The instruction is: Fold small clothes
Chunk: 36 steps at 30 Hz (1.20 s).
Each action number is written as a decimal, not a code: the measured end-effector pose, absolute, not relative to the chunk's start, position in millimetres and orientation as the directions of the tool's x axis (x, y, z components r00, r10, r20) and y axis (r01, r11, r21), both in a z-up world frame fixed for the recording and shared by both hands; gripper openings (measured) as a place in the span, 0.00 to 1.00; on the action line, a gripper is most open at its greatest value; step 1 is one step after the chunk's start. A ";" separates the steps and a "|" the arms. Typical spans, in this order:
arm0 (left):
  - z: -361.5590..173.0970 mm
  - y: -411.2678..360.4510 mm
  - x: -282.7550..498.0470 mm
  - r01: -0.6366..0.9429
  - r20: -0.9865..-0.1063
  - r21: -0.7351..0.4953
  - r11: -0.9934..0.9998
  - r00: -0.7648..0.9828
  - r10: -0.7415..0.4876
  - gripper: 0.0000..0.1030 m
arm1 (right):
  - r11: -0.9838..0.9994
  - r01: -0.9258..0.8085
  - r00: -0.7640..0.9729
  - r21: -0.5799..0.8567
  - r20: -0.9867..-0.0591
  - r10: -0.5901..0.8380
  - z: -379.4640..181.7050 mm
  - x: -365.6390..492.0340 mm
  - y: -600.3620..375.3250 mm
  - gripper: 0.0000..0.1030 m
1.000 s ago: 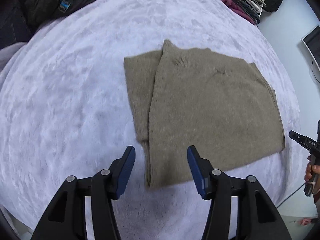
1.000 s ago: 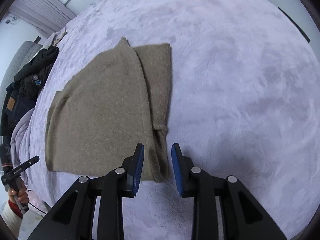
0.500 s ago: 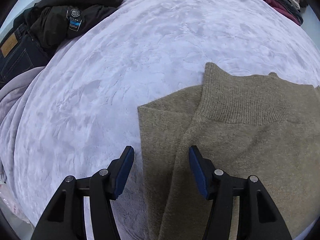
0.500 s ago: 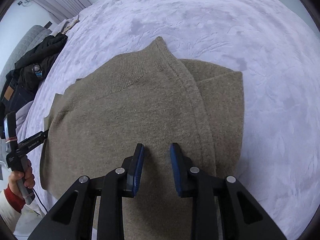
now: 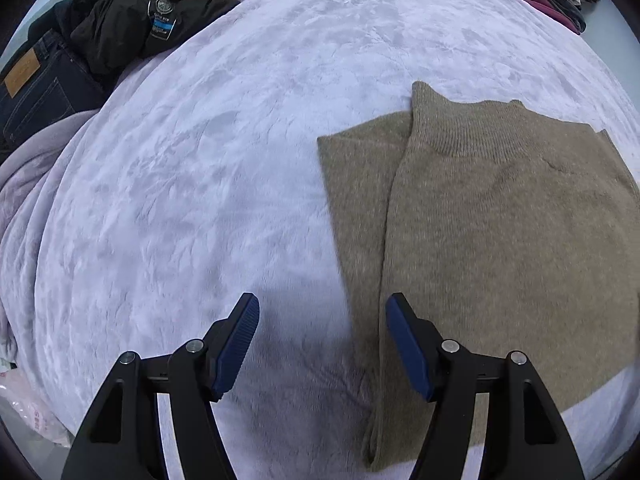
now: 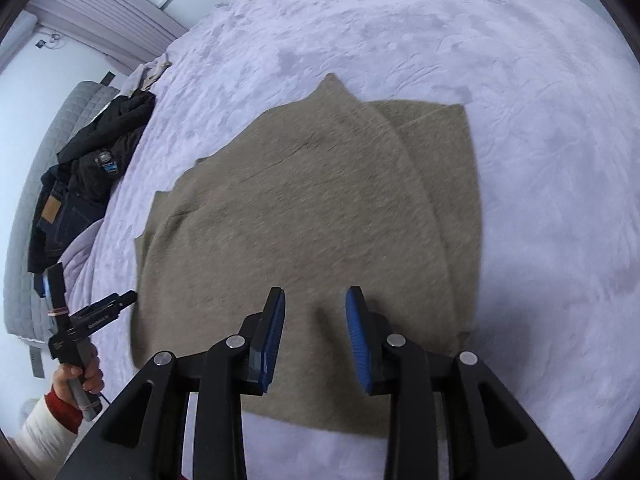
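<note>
A lilac bed (image 5: pixel 200 184) carries the tan sweater (image 5: pixel 500 240), lying flat and partly folded (one side already turned in). The left hand-held gripper (image 5: pixel 322 344) hangs released beside its edge; the right hand-held gripper (image 6: pixel 316 332) hovers released above, presumably to grip for the next fold.

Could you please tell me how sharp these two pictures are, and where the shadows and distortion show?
Left wrist view: the sweater is sharp far off, smeared near the left gripper; a soft shadow darkens the blanket between its open jaws. Right wrist view: motion blur streaks the knit ahead of the right gripper. Both views: fisheye bulge, dark corners.
</note>
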<state>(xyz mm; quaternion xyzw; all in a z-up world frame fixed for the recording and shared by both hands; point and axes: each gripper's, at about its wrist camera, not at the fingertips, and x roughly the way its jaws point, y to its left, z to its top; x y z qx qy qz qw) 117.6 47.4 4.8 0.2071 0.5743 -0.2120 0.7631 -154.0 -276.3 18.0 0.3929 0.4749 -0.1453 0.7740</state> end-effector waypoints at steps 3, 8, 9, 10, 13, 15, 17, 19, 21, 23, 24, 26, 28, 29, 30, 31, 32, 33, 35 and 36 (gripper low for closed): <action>12.4 65.2 98.4 0.546 -0.971 0.007 0.838 0.204 -0.125 0.66 | 0.646 0.546 0.530 0.533 -0.817 0.226 20.4 -150.1 -242.4 0.34; -6.7 81.7 72.0 0.538 -0.984 0.022 0.843 0.163 -0.079 0.66 | 0.635 0.449 0.527 0.629 -0.760 0.380 15.5 -135.7 -185.5 0.34; -12.0 84.1 69.9 0.532 -0.986 0.023 0.846 0.152 -0.069 0.66 | 0.634 0.438 0.515 0.638 -0.756 0.404 12.7 -131.9 -175.2 0.34; -16.8 88.5 68.1 0.523 -0.988 0.007 0.852 0.138 -0.076 0.66 | 0.635 0.431 0.500 0.641 -0.755 0.423 9.4 -128.1 -164.7 0.34; -18.2 97.7 66.1 0.504 -0.986 0.004 0.864 0.147 -0.082 0.77 | 0.624 0.429 0.460 0.654 -0.752 0.471 -2.9 -119.4 -141.4 0.34; -17.3 102.3 66.3 0.497 -0.986 -0.007 0.868 0.143 -0.089 0.77 | 0.611 0.435 0.445 0.662 -0.747 0.494 -10.9 -115.3 -130.2 0.35; -16.1 107.2 66.2 0.477 -0.987 -0.032 0.879 0.125 -0.104 0.77 | 0.603 0.443 0.433 0.664 -0.747 0.504 -16.1 -113.8 -121.0 0.35; -15.9 110.6 65.8 0.467 -0.987 -0.042 0.883 0.119 -0.110 0.77 | 0.592 0.453 0.424 0.667 -0.745 0.515 -21.0 -111.8 -112.6 0.36; -15.6 111.9 63.5 0.462 -0.986 -0.049 0.886 0.118 -0.116 0.77 | 0.591 0.462 0.413 0.662 -0.750 0.517 -23.9 -111.6 -108.6 0.38; -15.3 116.3 57.9 0.463 -0.986 -0.058 0.885 0.114 -0.125 0.77 | 0.597 0.470 0.399 0.650 -0.760 0.514 -24.6 -110.2 -104.4 0.43; -14.9 118.0 55.3 0.463 -0.985 -0.058 0.884 0.115 -0.125 0.77 | 0.601 0.474 0.392 0.644 -0.765 0.510 -24.7 -108.7 -102.6 0.43; -16.2 119.0 52.8 0.466 -0.987 -0.057 0.883 0.109 -0.121 0.77 | 0.608 0.475 0.385 0.636 -0.771 0.507 -24.3 -106.6 -99.0 0.43; -17.6 120.2 49.6 0.462 -0.987 -0.054 0.885 0.109 -0.117 0.77 | 0.616 0.474 0.379 0.629 -0.777 0.503 -23.7 -104.1 -97.2 0.44; -17.6 122.0 47.6 0.459 -0.987 -0.056 0.887 0.111 -0.119 0.78 | 0.618 0.473 0.377 0.628 -0.778 0.502 -23.7 -103.6 -97.4 0.44; -17.2 124.3 45.8 0.459 -0.986 -0.057 0.887 0.112 -0.121 0.78 | 0.620 0.474 0.375 0.626 -0.780 0.501 -23.3 -102.4 -97.3 0.45; -18.2 122.7 46.6 0.459 -0.986 -0.058 0.887 0.114 -0.123 0.78 | 0.622 0.475 0.372 0.623 -0.782 0.499 -23.0 -101.7 -97.4 0.47; -18.7 122.5 46.2 0.458 -0.985 -0.061 0.887 0.115 -0.128 0.78 | 0.624 0.477 0.370 0.619 -0.785 0.497 -22.7 -100.8 -96.7 0.49; -18.9 125.1 45.2 0.456 -0.985 -0.063 0.888 0.117 -0.130 0.79 | 0.625 0.477 0.370 0.618 -0.786 0.496 -22.3 -100.7 -96.3 0.49; -18.0 128.7 43.8 0.448 -0.985 -0.059 0.892 0.121 -0.126 1.00 | 0.627 0.476 0.367 0.617 -0.787 0.496 -22.1 -99.2 -94.0 0.50; -19.3 132.5 43.9 0.445 -0.984 -0.061 0.894 0.123 -0.128 1.00 | 0.629 0.475 0.365 0.615 -0.788 0.495 -22.0 -98.9 -93.5 0.51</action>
